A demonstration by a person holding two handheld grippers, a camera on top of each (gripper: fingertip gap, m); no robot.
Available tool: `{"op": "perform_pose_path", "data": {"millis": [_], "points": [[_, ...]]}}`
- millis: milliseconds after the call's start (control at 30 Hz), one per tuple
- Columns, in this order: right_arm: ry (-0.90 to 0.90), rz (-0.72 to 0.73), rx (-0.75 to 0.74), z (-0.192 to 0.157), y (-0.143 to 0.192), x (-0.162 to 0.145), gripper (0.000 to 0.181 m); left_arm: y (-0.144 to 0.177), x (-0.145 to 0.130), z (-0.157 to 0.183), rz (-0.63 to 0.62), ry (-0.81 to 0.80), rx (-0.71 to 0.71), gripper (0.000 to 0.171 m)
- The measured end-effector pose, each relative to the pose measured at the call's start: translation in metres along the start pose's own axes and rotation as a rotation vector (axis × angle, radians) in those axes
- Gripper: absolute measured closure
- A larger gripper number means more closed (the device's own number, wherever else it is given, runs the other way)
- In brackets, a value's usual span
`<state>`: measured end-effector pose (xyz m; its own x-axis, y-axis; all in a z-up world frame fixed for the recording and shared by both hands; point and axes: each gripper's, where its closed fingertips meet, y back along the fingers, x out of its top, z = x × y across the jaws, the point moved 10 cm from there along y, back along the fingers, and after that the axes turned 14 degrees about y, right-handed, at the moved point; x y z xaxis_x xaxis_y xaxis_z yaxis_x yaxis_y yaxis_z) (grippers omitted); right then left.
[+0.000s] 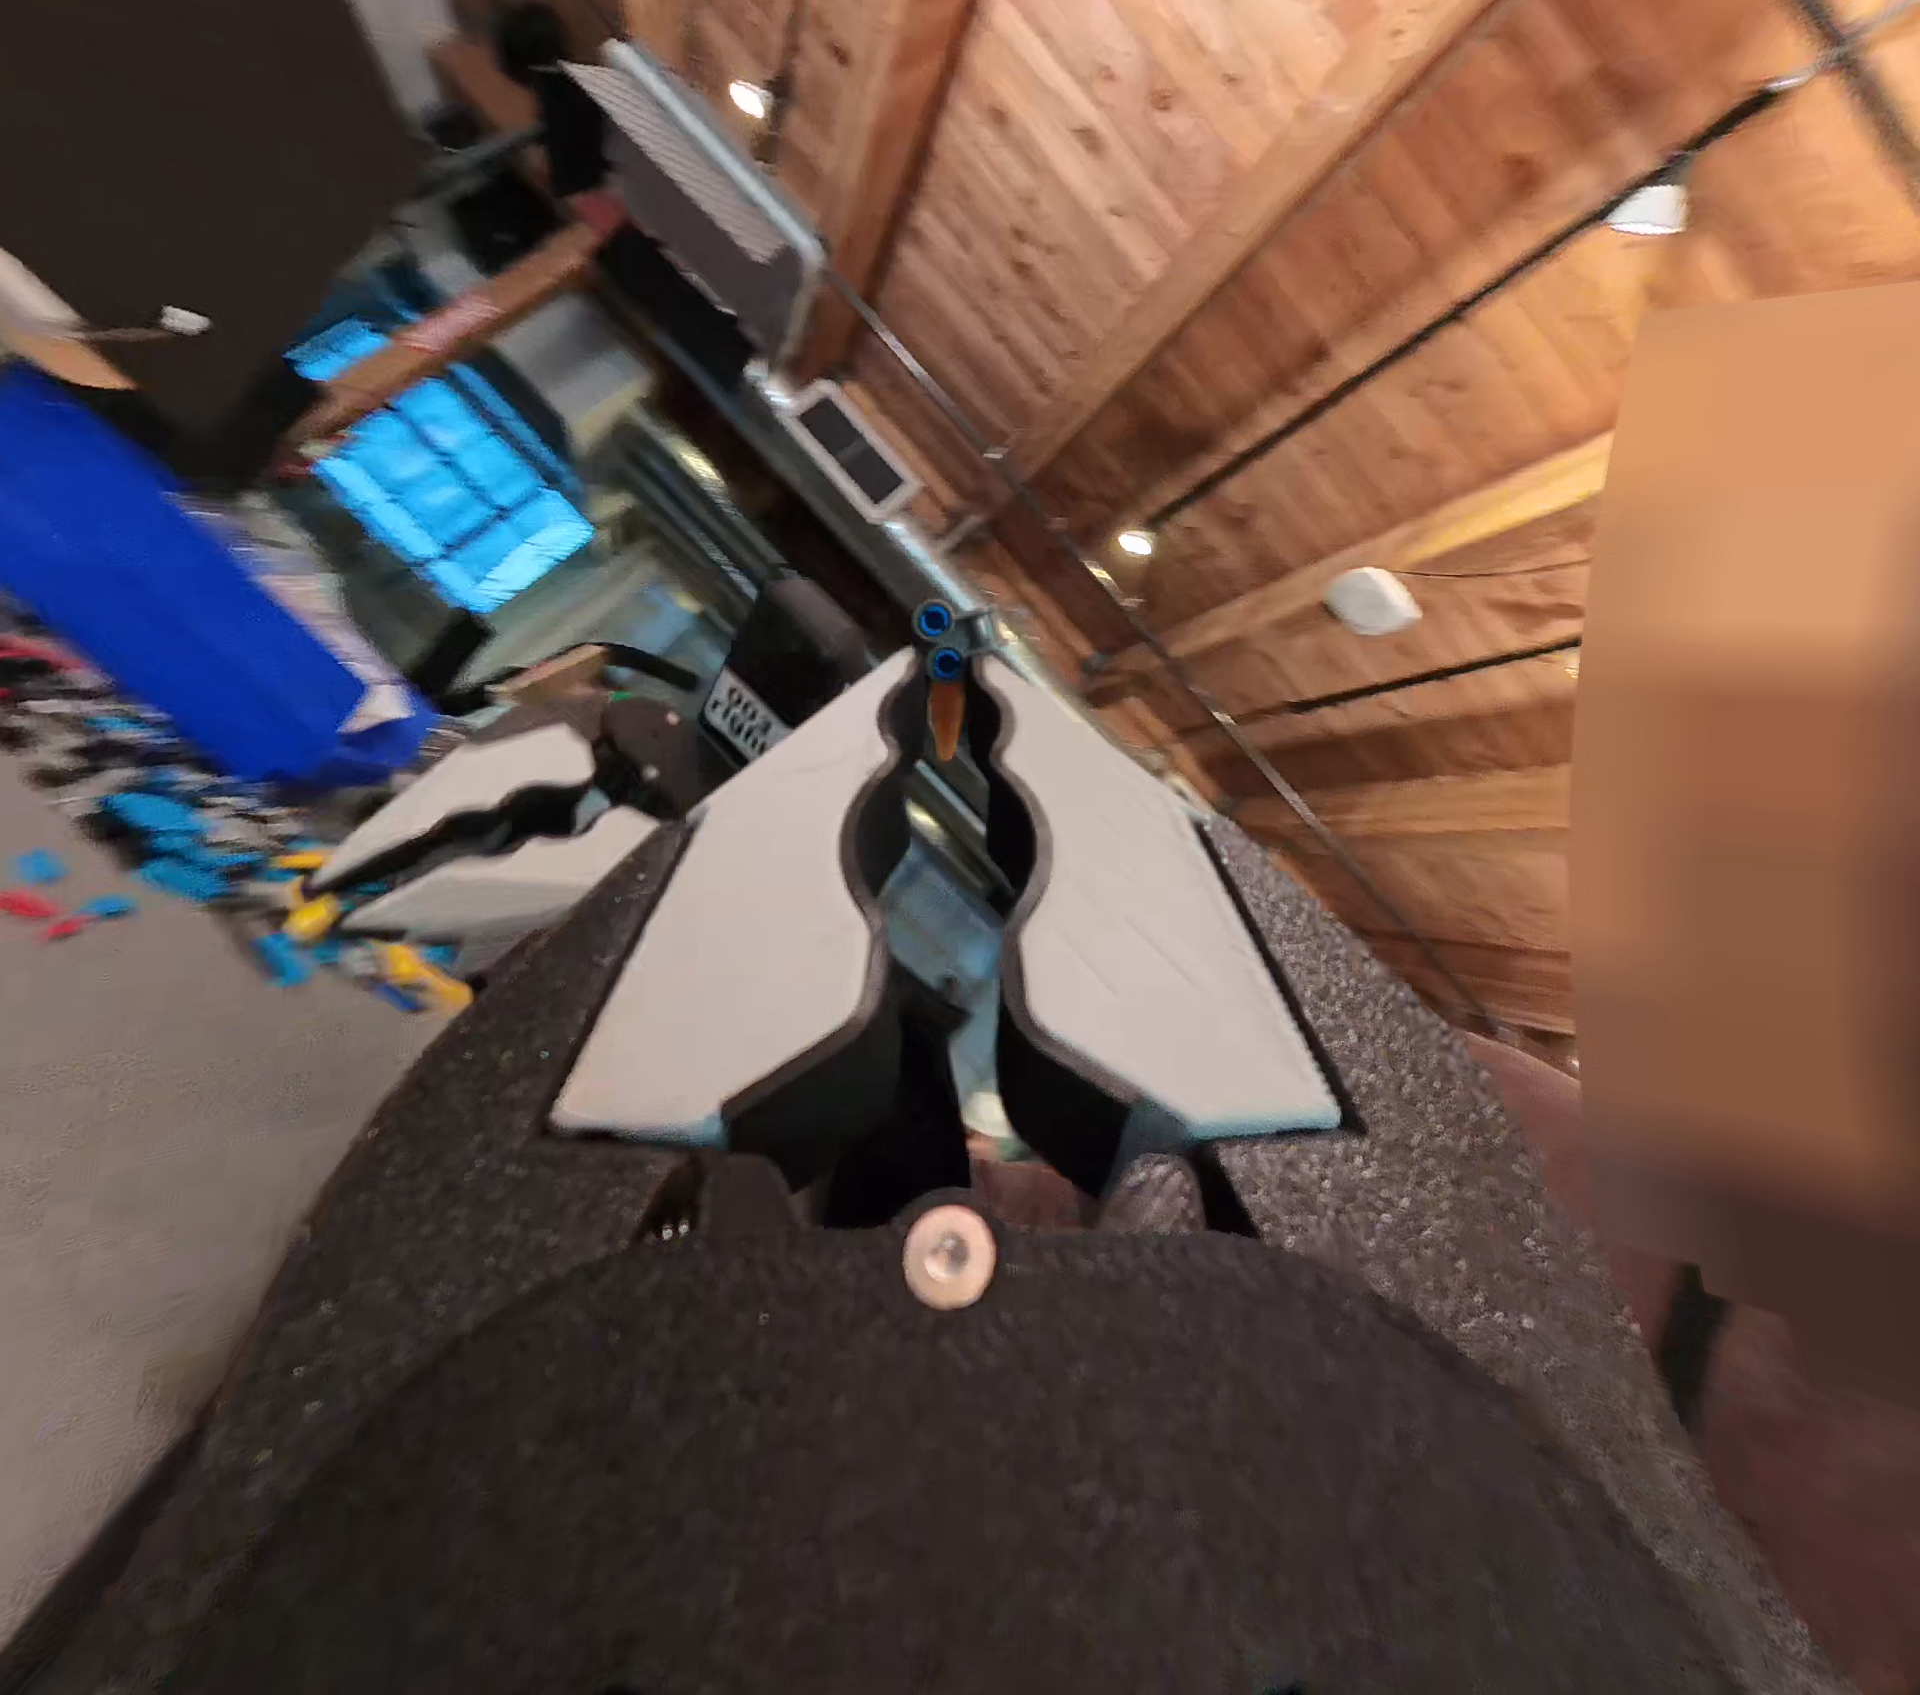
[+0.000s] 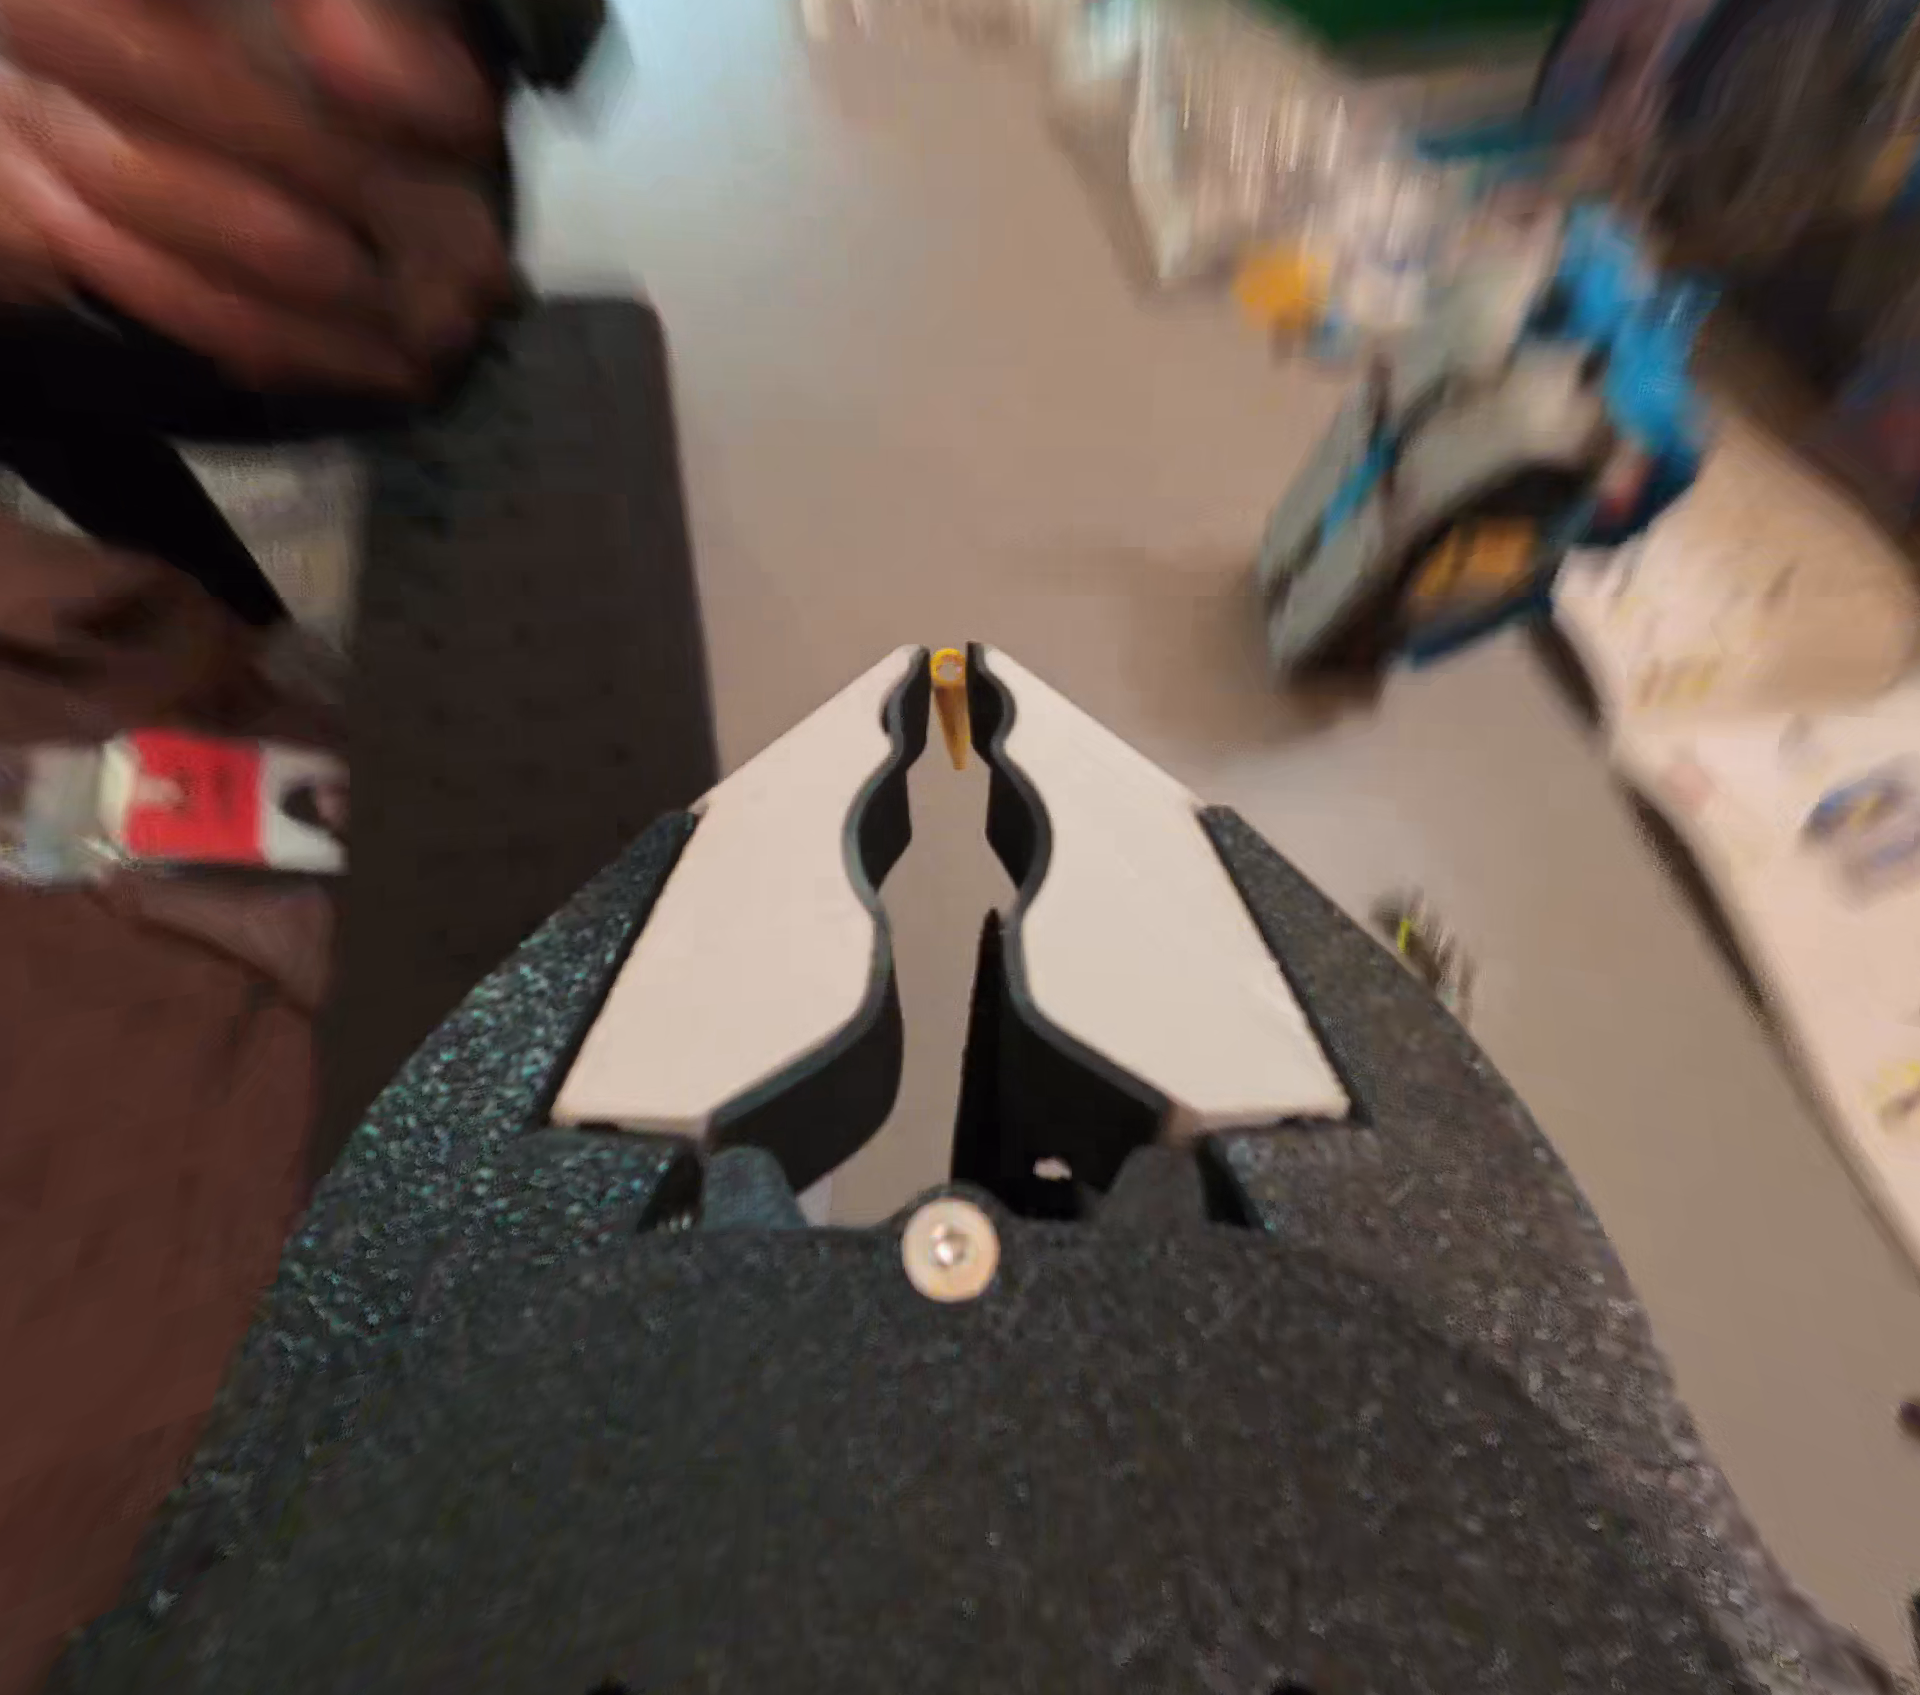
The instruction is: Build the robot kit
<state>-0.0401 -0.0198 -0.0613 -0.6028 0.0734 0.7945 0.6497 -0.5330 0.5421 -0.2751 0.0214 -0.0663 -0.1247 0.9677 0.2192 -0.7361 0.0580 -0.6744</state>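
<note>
Both pinch: left gripper an orange-and-blue piece (tilted ceilingward), right gripper a yellow piece.

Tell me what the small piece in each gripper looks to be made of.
Left gripper: blue-and-orange piece, likely moulded plastic; saturated colour, round blue studs with holes. Right gripper: yellow piece, probably plastic too; uniform colour, smooth tapered shape with a hole at its end.
</note>
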Motion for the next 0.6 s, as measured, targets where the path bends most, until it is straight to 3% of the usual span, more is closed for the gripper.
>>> {"op": "perform_pose_path", "data": {"millis": [100, 200, 600], "points": [[0.128, 0.29, -0.096, -0.025, 0.033, 0.081, 0.175, -0.007, -0.009, 0.004, -0.072, 0.017, -0.086, 0.166], [0.253, 0.348, -0.16, -0.046, 0.04, 0.118, 0.175, -0.01, -0.017, 0.008, -0.101, 0.033, -0.164, 0.166], [0.231, 0.444, -0.069, -0.057, 0.033, 0.133, 0.175, -0.014, -0.022, 0.018, -0.147, -0.001, -0.217, 0.166]]}}
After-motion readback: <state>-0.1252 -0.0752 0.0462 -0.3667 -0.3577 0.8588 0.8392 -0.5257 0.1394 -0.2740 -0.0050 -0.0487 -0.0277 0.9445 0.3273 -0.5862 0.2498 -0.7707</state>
